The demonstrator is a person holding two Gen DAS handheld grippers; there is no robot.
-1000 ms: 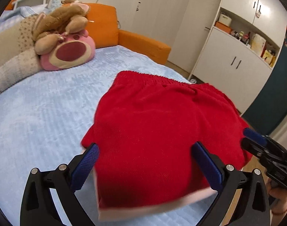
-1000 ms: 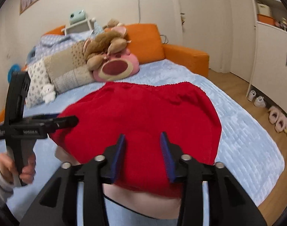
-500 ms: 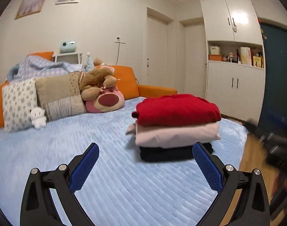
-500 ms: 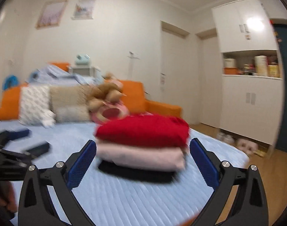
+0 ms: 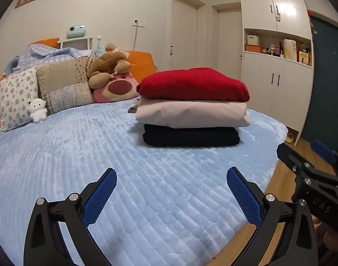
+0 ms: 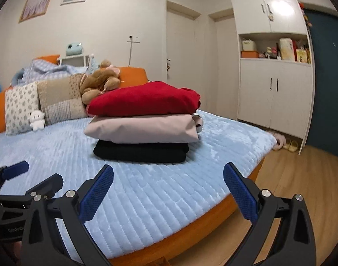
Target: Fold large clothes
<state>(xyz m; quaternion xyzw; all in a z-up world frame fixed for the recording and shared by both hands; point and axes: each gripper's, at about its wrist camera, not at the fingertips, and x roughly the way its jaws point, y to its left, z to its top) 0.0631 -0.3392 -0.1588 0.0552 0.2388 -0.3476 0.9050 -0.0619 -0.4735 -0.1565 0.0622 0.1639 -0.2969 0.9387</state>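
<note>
On the light blue bedcover (image 5: pixel 102 155) stood a neat stack of three folded clothes: a black garment (image 5: pixel 191 136) at the bottom, a pale pink garment (image 5: pixel 191 114) on it, and a red garment (image 5: pixel 193 85) on top. The stack was toward the foot of the bed, well apart from both grippers. The left gripper (image 5: pixel 171 190) was over the near part of the bedcover with its blue pads spread wide, and nothing was between them. The right gripper (image 6: pixel 167 188) was near the edge of the bed; its pads were also wide apart and held nothing. Each gripper showed at the edge of the other's view, so they were side by side. Behind the stack, by the orange headboard (image 6: pixel 133 74), lay patterned pillows (image 5: pixel 62 84), a brown plush toy (image 5: pixel 109 67), a pink plush toy (image 5: pixel 118 88) and a small white plush toy (image 5: pixel 37 109). White cupboards (image 6: pixel 275 97) stood at the right wall.
</note>
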